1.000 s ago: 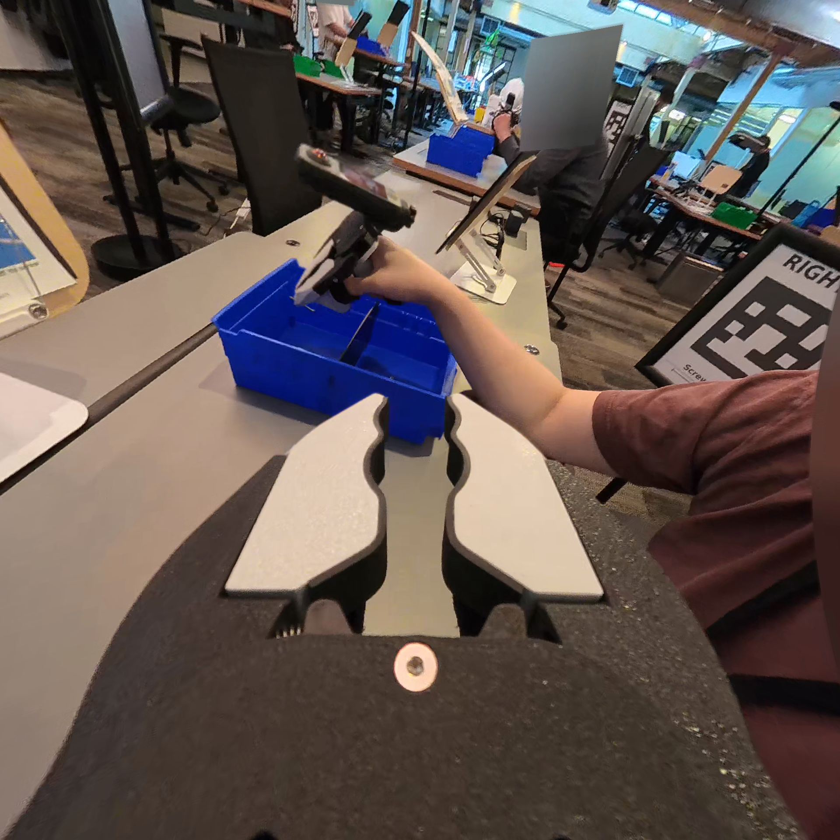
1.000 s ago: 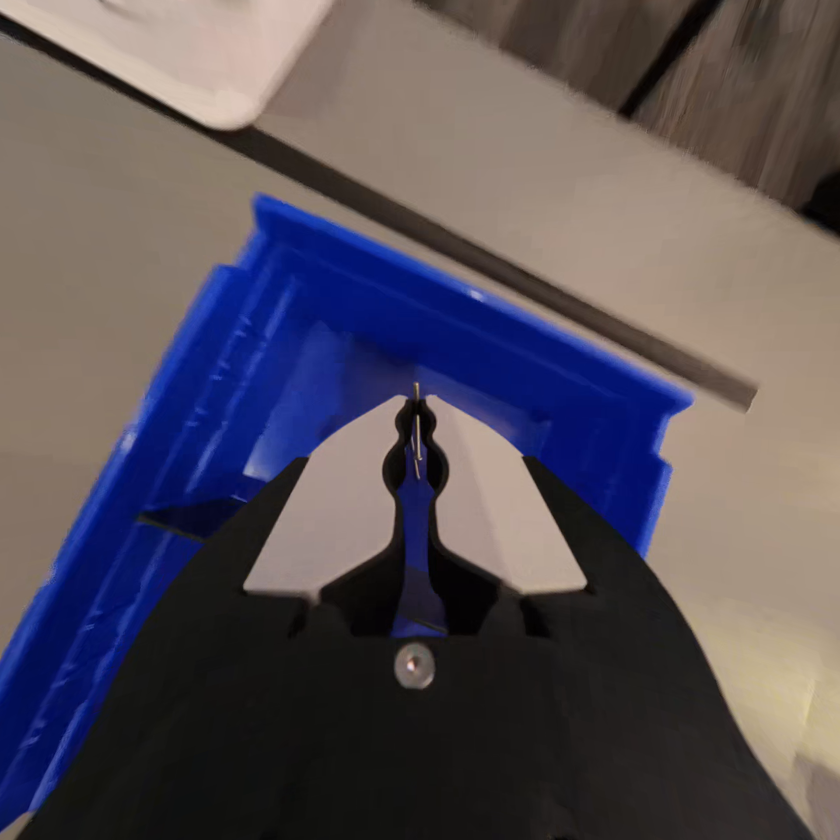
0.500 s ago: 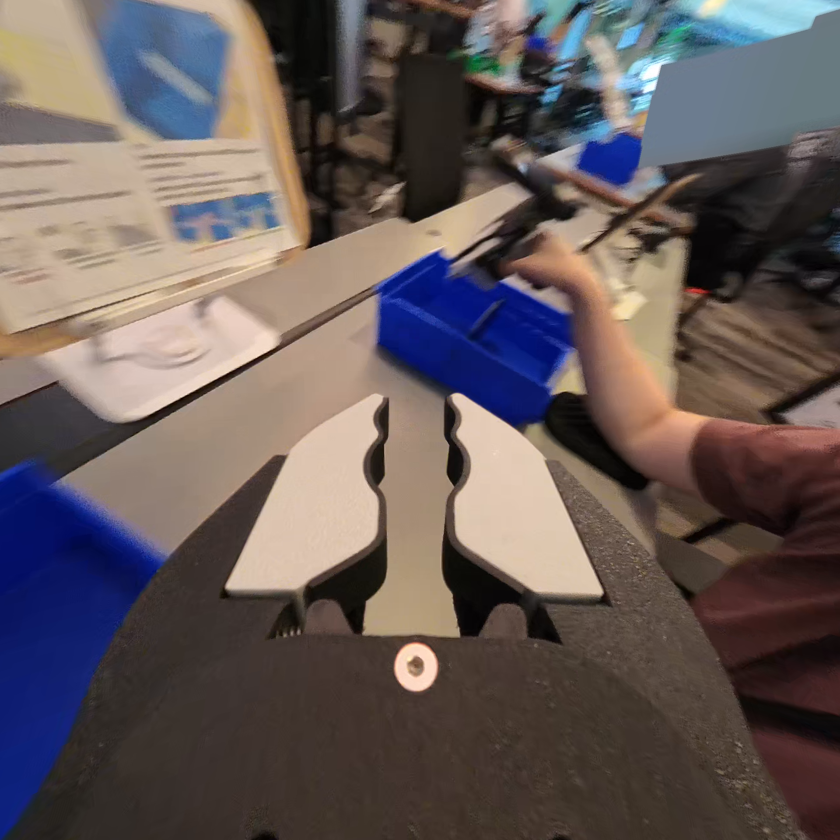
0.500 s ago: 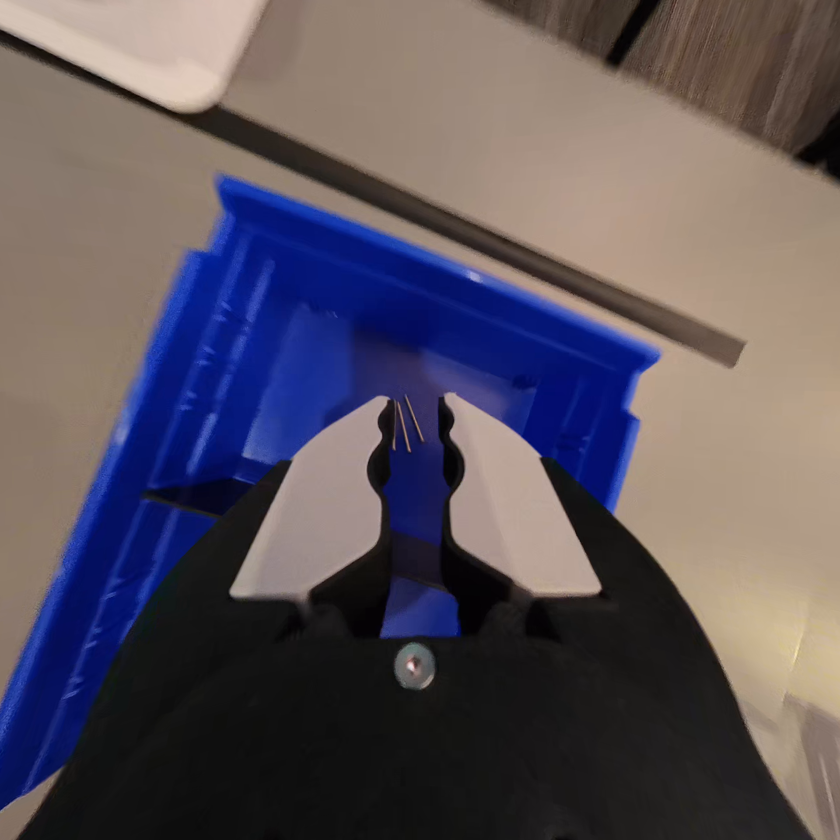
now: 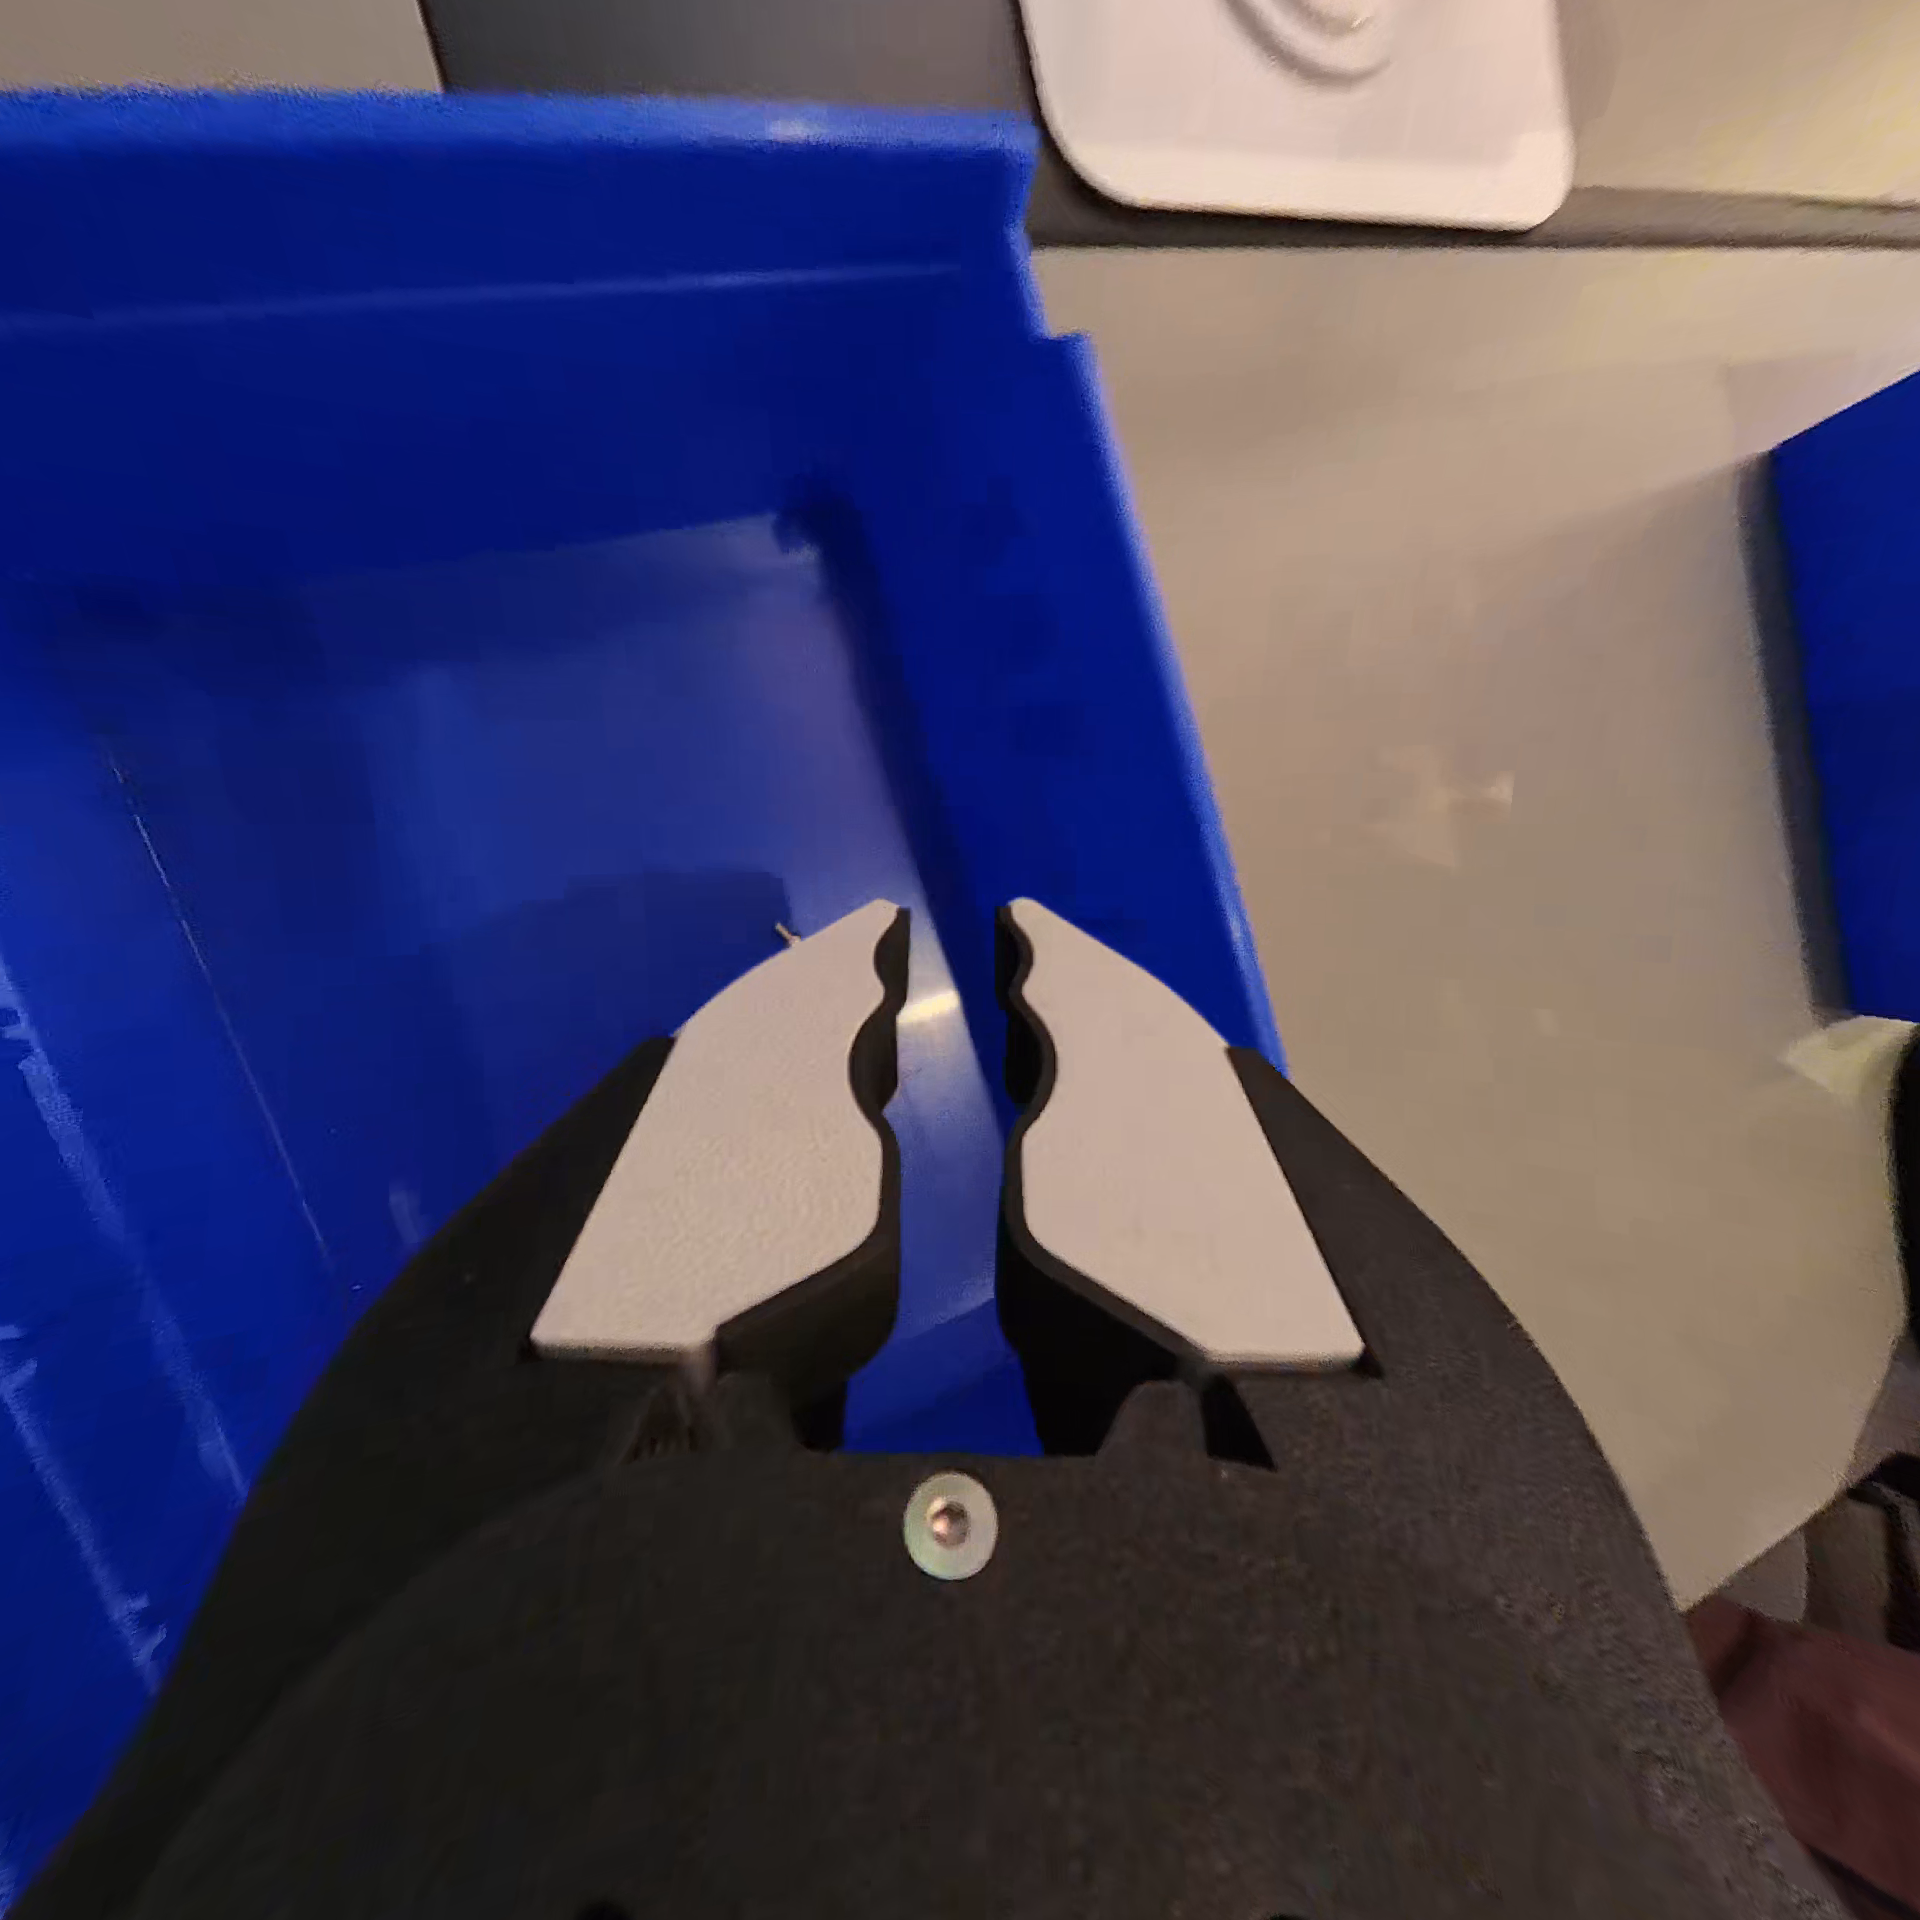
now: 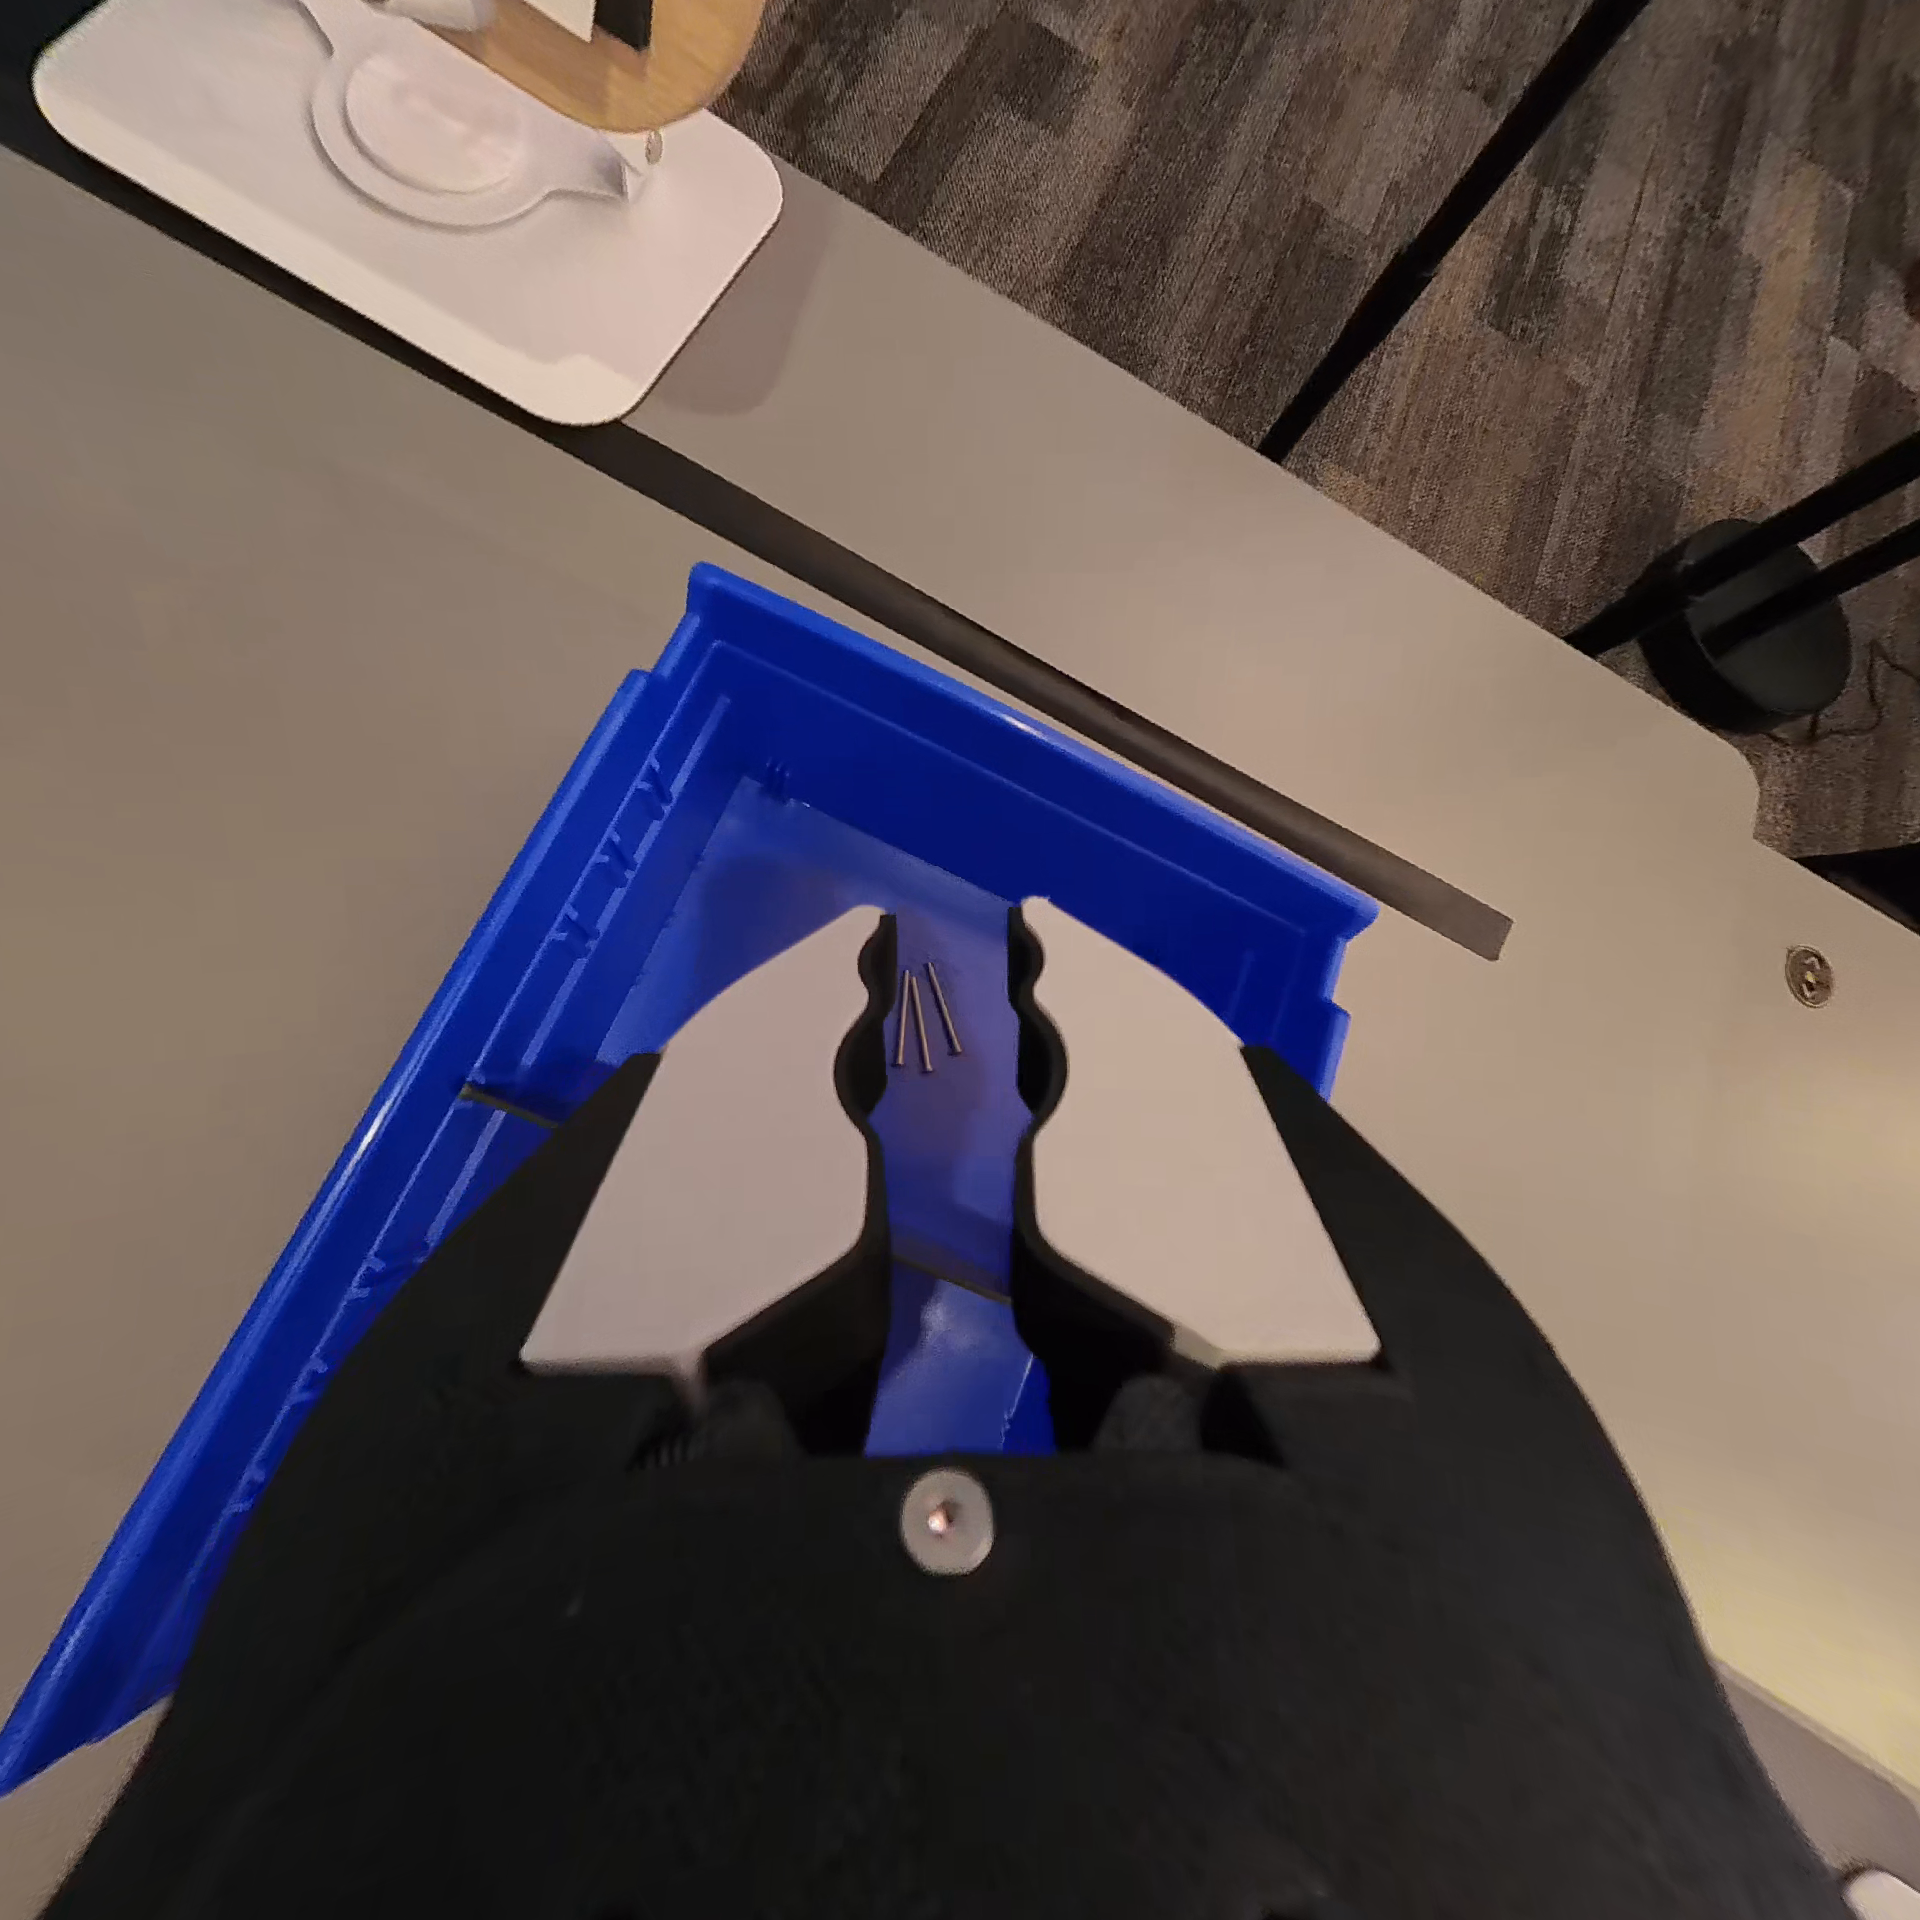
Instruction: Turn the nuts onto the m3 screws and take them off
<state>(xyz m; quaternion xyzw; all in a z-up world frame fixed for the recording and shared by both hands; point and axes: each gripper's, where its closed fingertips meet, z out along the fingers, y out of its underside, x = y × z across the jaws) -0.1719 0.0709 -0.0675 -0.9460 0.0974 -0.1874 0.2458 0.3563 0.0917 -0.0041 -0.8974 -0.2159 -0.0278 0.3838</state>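
In the right wrist view my right gripper [image 6: 951, 914] is open above a blue bin [image 6: 1039, 748]. Three thin metal screws [image 6: 920, 1023] lie loose on the bin floor, seen in the gap between the fingers, and neither pad touches them. In the left wrist view my left gripper [image 5: 951, 914] hangs over the right-hand end of another blue bin [image 5: 520, 260]. Its fingers stand apart with only the bin's floor and wall between them. A tiny metal tip [image 5: 787, 933] shows on the bin floor just left of the left fingertip; the rest of it is hidden.
The bins stand on a grey table [image 5: 1455, 623] with a dark seam [image 6: 1039, 686] running behind the right bin. A white stand base [image 6: 416, 208] sits at the back, and it also shows in the left wrist view [image 5: 1299, 104]. The other bin's corner [image 5: 1849, 727] is at the right. A black floor stand [image 6: 1756, 634] is beyond the table edge.
My right gripper, shut on a thin screw a second ago, opened and the screw now lies in the bin with the others. My left gripper swung left and down over its bin, fingers slightly closer.
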